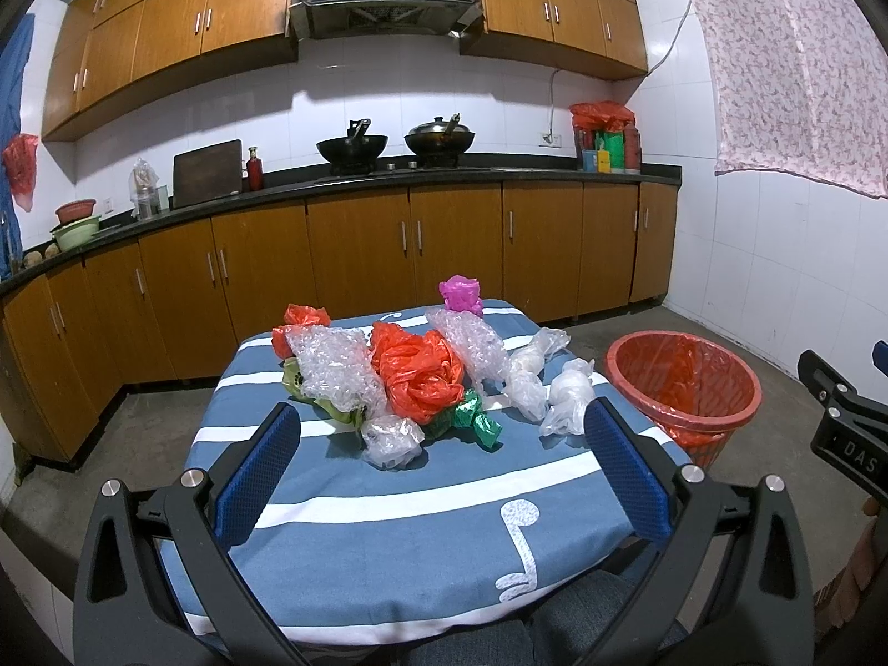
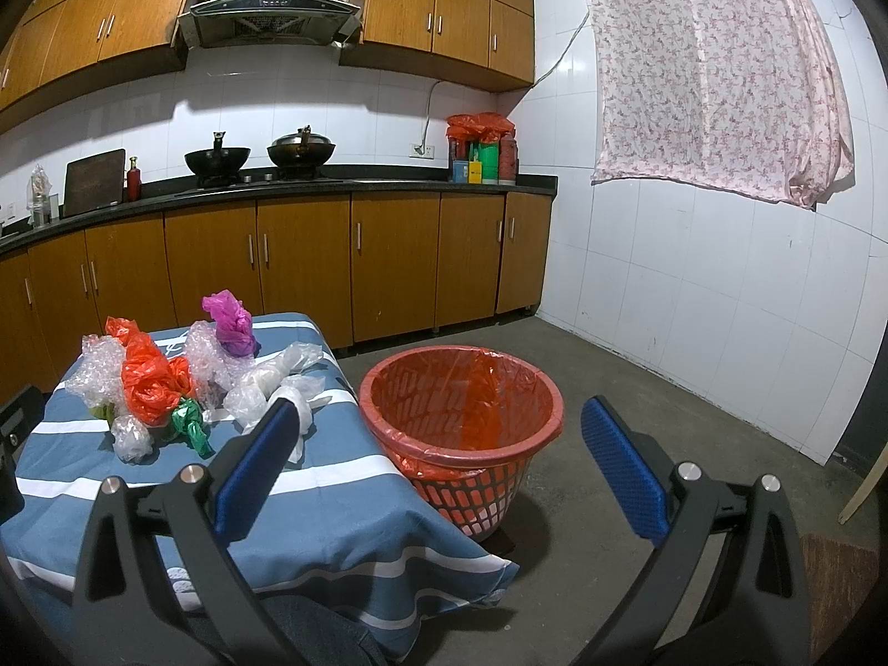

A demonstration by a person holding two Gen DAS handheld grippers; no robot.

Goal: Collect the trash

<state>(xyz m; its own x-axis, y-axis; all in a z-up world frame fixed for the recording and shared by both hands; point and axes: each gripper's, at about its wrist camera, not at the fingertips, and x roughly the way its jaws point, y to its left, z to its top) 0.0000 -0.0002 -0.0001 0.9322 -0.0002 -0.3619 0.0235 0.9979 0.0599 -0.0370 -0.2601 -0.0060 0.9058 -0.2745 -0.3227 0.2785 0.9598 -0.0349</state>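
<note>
Crumpled trash lies on a blue striped tablecloth [image 1: 388, 544]: a large orange bag [image 1: 416, 372], bubble wrap [image 1: 333, 366], clear bags [image 1: 566, 394], a green wrapper [image 1: 477, 422], a small clear bag [image 1: 391, 438] and a pink bag [image 1: 459, 293]. A red basket bin [image 1: 682, 383] with an orange liner stands on the floor right of the table. My left gripper [image 1: 444, 438] is open and empty, just short of the pile. My right gripper [image 2: 438, 444] is open and empty, in front of the bin [image 2: 460, 405]; the pile [image 2: 155, 383] lies to its left.
Wooden cabinets [image 1: 361, 244] and a dark counter with two woks [image 1: 352, 147] run along the back wall. A tiled wall with a floral cloth [image 2: 716, 72] is on the right. Bare concrete floor [image 2: 638, 377] surrounds the bin.
</note>
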